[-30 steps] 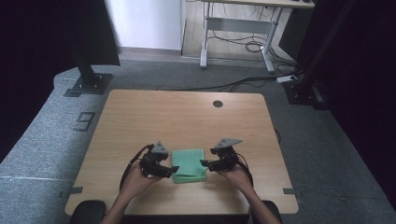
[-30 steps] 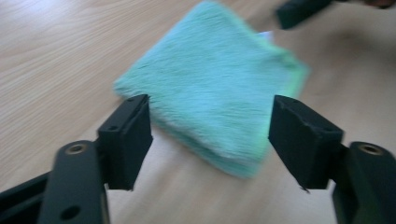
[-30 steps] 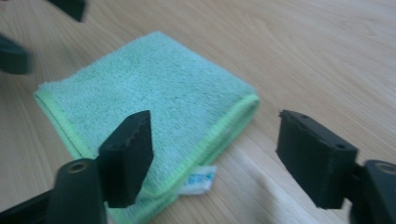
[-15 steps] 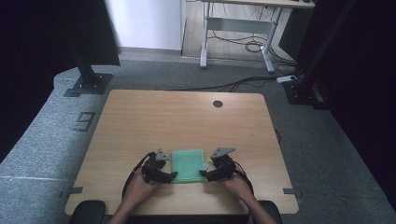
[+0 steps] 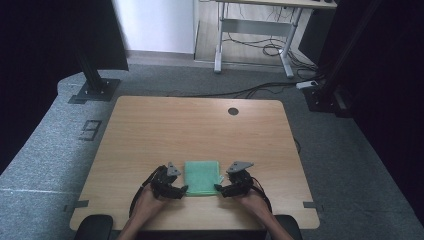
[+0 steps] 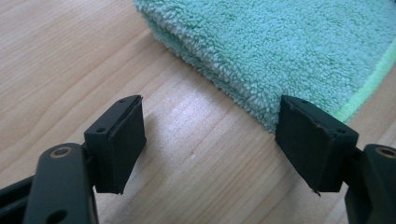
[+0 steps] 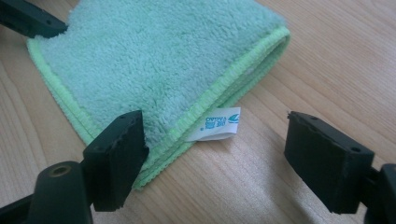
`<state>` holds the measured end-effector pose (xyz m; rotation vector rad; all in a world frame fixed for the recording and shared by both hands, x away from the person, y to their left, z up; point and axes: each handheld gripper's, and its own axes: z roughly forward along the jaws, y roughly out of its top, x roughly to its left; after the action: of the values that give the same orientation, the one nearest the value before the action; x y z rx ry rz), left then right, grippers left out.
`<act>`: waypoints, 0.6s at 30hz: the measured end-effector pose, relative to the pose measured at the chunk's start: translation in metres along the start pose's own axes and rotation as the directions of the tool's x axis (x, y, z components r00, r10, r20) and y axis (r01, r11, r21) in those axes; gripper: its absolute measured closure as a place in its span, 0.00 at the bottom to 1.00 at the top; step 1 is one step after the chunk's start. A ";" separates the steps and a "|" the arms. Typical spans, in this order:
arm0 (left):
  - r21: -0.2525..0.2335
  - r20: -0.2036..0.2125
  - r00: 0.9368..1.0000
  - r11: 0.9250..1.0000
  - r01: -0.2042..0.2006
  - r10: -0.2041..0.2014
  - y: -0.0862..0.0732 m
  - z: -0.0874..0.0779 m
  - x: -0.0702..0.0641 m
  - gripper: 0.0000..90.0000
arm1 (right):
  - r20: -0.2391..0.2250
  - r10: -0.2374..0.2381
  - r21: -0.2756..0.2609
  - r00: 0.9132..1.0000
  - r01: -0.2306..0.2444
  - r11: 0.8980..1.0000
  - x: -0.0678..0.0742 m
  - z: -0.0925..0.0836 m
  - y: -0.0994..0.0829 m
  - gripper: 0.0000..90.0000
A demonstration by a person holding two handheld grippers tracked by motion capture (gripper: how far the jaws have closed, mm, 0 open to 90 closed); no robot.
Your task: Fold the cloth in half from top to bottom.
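High view: left gripper (image 5: 184,189) and right gripper (image 5: 218,188), jaws spread and empty, flank the folded green terry cloth (image 5: 202,176); each should pinch a near corner squarely.

Bare table (image 5: 200,125) beyond folded towel (image 5: 202,176), towel alone between both grippers' spread jaws

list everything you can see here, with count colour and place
folded towel: 1, mint green with lighter green hem, near edge of the table, between the two tongs
towel tag: 1, white with blue print, sticking out from the towel's hemmed side
table: 1, light wood, centre of the high view
cable hole: 1, dark, far right part of the tabletop
desk frame: 1, pale metal, on the floor beyond the table
left tongs: 1, black, open, at the towel's left edge
right tongs: 1, black, open, at the towel's right edge
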<state>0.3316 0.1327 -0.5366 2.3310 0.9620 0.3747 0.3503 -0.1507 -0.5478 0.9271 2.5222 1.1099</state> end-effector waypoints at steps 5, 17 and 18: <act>-0.008 -0.012 1.000 1.000 -0.002 0.002 0.002 0.002 0.003 0.27 | 0.009 -0.005 0.001 1.000 0.005 1.000 0.001 0.002 0.001 0.23; -0.013 -0.045 0.999 1.000 -0.004 0.003 0.017 0.014 0.016 0.28 | 0.031 0.010 0.001 0.999 -0.010 1.000 -0.007 0.011 0.009 0.21; -0.013 -0.047 0.999 1.000 -0.001 0.001 0.019 0.015 0.019 0.28 | 0.035 0.017 0.001 0.999 -0.017 1.000 -0.008 0.012 0.010 0.21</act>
<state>0.3618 0.1291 -0.5365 2.3199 0.9776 0.4364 0.3667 -0.1439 -0.5492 0.9620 2.4925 1.0875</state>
